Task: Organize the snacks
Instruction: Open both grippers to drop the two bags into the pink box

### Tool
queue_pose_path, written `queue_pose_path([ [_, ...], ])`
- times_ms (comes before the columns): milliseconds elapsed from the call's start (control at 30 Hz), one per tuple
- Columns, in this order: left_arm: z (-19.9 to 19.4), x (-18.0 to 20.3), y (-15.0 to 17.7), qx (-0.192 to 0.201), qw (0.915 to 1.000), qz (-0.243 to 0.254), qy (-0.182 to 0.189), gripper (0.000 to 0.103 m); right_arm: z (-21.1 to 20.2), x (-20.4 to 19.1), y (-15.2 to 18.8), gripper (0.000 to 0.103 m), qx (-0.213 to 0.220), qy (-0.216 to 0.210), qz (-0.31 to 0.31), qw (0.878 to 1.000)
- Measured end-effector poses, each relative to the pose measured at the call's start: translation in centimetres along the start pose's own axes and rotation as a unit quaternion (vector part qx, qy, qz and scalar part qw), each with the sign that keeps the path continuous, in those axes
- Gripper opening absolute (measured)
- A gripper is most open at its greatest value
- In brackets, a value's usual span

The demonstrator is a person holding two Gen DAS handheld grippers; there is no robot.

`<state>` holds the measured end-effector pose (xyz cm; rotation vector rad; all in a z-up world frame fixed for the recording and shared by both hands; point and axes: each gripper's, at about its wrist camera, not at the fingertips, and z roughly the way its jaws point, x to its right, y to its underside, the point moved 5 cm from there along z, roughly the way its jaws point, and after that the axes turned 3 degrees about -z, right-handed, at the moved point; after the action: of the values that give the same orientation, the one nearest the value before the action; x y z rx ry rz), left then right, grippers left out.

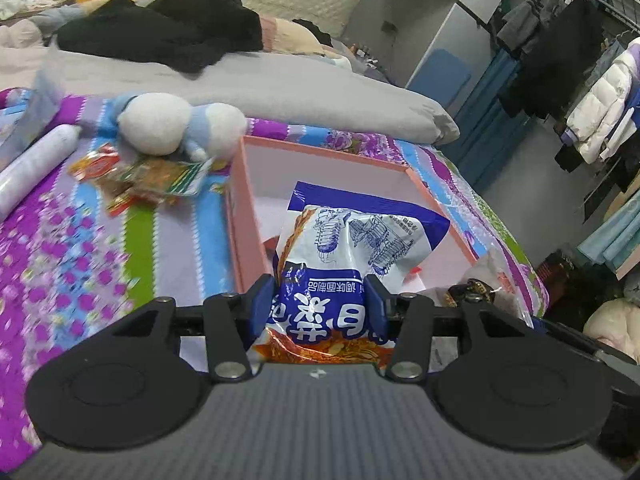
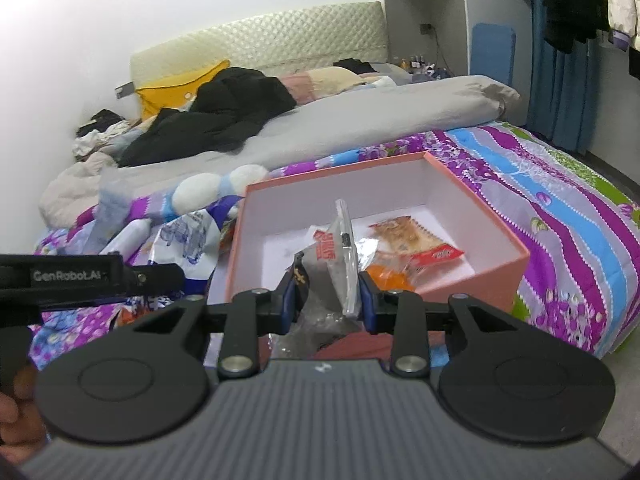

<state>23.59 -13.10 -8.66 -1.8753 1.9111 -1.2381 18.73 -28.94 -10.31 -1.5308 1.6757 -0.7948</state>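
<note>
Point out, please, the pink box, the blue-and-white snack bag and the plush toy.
pink box (image 2: pixel 472 270): right wrist view, outer front wall.
blue-and-white snack bag (image 1: pixel 340 248): left wrist view, printed upper panel.
plush toy (image 1: pixel 154 122): left wrist view, white rounded body.

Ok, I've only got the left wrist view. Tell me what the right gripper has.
Observer: The right gripper is shut on a clear plastic packet with red print.
Operator: Place it against the pink box.
Observer: It is held at the near side of the pink box.
Operator: List what's inside; the blue-and-white bag hides it here.
Observer: A red-and-orange snack packet and an orange packet lie on its floor.
</note>
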Motion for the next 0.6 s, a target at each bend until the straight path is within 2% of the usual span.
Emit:
queue_pose_path([
  [300, 7.8, 0.3, -4.4, -0.024, 0.9997, 0.0, -0.007, 0.055, 6.7, 2.6, -3.9, 0.035, -0.016, -0.007, -0.001, 1.0],
  [600, 15.1, 0.9, -5.7, -0.054, 0.9984, 0.009, -0.01, 0.055, 13.4, 4.8, -3.7, 0.036, -0.059, -0.008, -0.003, 0.998],
])
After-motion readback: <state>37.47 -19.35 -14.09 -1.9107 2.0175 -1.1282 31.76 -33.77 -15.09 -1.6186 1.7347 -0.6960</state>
